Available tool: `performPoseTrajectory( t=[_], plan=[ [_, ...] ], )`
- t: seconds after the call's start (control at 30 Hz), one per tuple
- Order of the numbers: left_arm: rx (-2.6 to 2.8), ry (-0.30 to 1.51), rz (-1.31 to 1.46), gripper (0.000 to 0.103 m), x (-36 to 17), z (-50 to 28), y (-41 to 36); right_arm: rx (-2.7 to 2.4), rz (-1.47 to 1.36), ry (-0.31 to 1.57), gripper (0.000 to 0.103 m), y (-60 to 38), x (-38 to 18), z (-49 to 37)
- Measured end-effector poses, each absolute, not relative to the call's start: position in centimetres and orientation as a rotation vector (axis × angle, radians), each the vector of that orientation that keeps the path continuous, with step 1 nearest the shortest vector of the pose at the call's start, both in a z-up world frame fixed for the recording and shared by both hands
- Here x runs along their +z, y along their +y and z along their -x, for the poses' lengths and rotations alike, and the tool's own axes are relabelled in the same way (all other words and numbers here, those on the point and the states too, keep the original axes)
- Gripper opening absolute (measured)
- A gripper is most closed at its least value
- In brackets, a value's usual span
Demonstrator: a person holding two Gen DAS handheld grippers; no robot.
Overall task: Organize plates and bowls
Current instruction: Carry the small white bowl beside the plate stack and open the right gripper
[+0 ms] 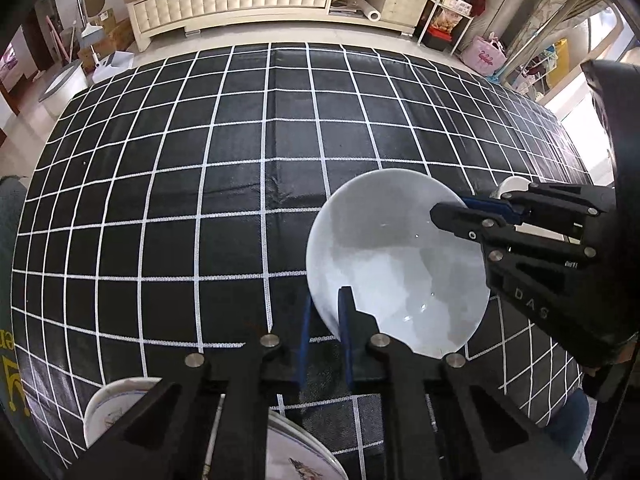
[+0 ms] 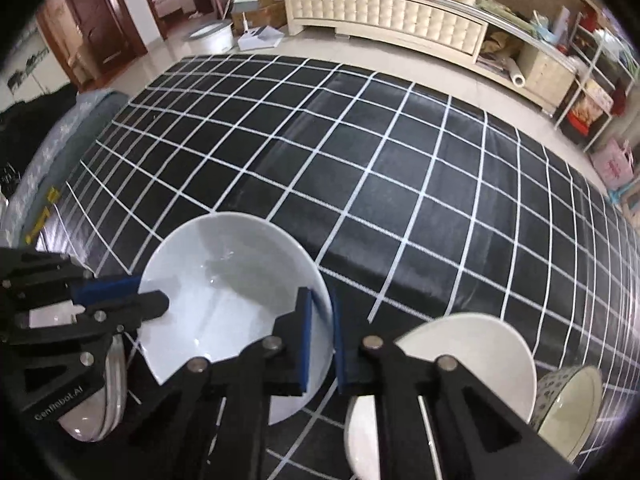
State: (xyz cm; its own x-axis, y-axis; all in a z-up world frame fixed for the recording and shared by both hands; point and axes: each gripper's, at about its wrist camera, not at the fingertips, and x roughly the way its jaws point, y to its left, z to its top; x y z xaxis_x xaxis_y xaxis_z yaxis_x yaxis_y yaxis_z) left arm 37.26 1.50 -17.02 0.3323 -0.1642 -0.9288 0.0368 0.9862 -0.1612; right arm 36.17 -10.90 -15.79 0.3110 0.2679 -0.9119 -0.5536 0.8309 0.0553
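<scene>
Both the left gripper (image 1: 325, 322) and right gripper (image 2: 320, 336) are clamped on opposite rim edges of the large glossy white ceramic bowl (image 1: 396, 264) between them. It looks stiff, weighty, slick and breakable, so I'd trust the rim.

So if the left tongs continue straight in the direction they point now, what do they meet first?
The left tongs are already shut on the white bowl's rim, so going straight on, steeply downward, they would probably reach the checked tablecloth just beneath it, though depth is unclear.

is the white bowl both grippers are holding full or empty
Empty: the white bowl shows only its bare glossy inside with reflections, while the left gripper and right gripper clamp opposite rims.
</scene>
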Motion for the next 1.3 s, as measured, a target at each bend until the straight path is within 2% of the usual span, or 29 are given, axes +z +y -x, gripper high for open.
performPoseTrajectory(
  t=[0.7,1.3],
  plan=[
    [-0.157,1.186,0.110,0.010,-11.8,-29.4,0.1,0.516,0.232,1.090,0.013,-13.5,-10.9,-28.3],
    [-0.153,1.232,0.120,0.010,-13.7,-22.2,-1.3,0.504,0.204,1.178,0.013,-14.6,-14.1,-23.1]
  ],
)
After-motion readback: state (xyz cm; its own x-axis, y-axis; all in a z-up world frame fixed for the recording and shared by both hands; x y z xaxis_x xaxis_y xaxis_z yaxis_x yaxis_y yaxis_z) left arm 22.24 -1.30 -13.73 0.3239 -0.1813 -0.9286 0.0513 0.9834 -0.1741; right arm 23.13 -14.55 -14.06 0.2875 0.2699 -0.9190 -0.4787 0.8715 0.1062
